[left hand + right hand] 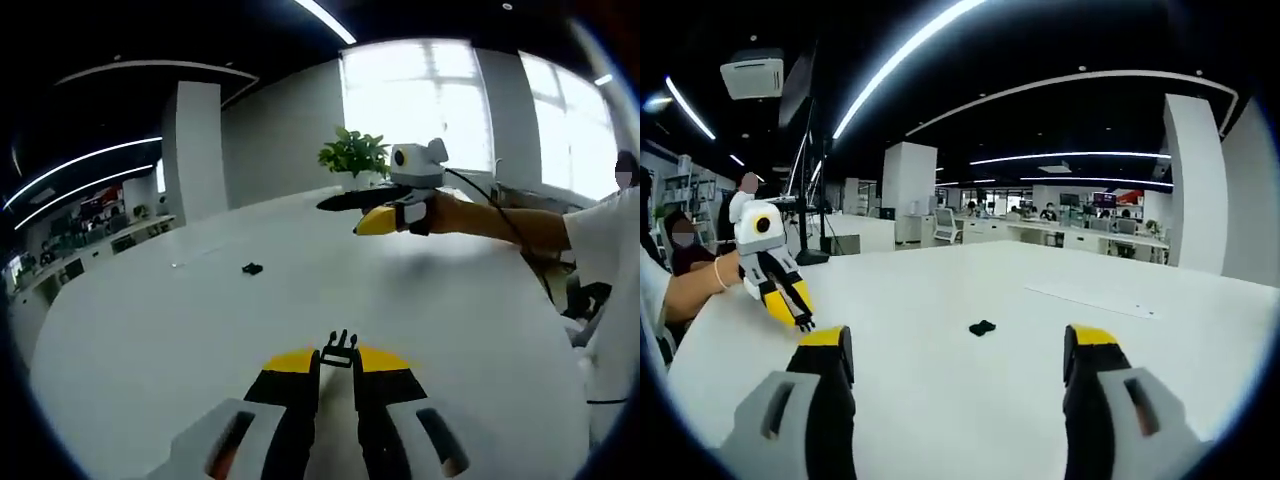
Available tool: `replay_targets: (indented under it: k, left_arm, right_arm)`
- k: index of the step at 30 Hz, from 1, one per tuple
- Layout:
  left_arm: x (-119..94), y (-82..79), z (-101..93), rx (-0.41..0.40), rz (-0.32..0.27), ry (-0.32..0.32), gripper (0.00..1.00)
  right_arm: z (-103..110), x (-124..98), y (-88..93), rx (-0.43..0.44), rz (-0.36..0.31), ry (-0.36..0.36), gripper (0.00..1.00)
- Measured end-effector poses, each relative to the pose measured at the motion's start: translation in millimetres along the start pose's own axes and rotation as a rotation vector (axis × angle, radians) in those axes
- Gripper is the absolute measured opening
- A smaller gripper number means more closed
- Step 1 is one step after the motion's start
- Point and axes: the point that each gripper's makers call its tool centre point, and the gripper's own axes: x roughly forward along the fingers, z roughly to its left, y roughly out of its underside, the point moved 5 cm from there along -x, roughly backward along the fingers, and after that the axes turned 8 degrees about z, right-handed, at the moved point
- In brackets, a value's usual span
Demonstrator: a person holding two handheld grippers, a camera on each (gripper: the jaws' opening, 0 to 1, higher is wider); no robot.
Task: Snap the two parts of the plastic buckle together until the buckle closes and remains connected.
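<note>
A: Table (940, 400) under you is white and broad, in an open office with ceiling light strips, pillars and a potted plant (353, 153) by the windows.

B: And your grippers?

A: Your left gripper (339, 358) pinches the pronged buckle part (340, 349) between narrow jaws. Your right gripper (958, 345) stands wide with nothing between its jaws; the other buckle part (982, 327) lies on the table ahead of it.

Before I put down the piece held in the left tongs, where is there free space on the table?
The white table is bare on almost every side of the loose buckle half. The widest free patch lies between it and the open right tongs. In the left gripper view, the surface past the left tongs, shut on the pronged buckle half, is also free.
</note>
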Motion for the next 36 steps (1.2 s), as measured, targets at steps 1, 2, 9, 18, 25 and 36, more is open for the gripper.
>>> replay_targets:
  k: [1, 2, 9, 18, 25, 36]
  left_arm:
    - [-0.6, -0.7, -1.4, 0.003, -0.005, 0.006, 0.12]
    - [-1.5, -1.6, -3.4, 0.007, -0.011, 0.013, 0.12]
    - [-2.1, -5.7, -14.6, 0.022, -0.038, 0.078, 0.12]
    - [-1.5, 2.3, -25.7, 0.065, -0.006, 0.111, 0.12]
    - [0.9, 5.8, -32.4, 0.068, 0.007, 0.163, 0.12]
    - [1.2, 11.6, -31.2, 0.098, 0.042, 0.147, 0.13]
  right_arm:
    - [-2.5, 4.2, 2.3, 0.002, 0.009, -0.018, 0.86]
    - [-3.9, 8.0, 5.1, -0.003, 0.023, -0.043, 0.87]
    - [-17.9, 28.2, 13.0, 0.058, 0.045, -0.116, 0.87]
    - [-26.9, 60.3, 24.3, 0.000, 0.172, -0.106, 0.83]
    - [-27.2, 77.6, 18.5, 0.003, 0.194, -0.105, 0.84]
    - [-31.1, 103.3, 17.4, -0.054, 0.263, -0.148, 0.82]
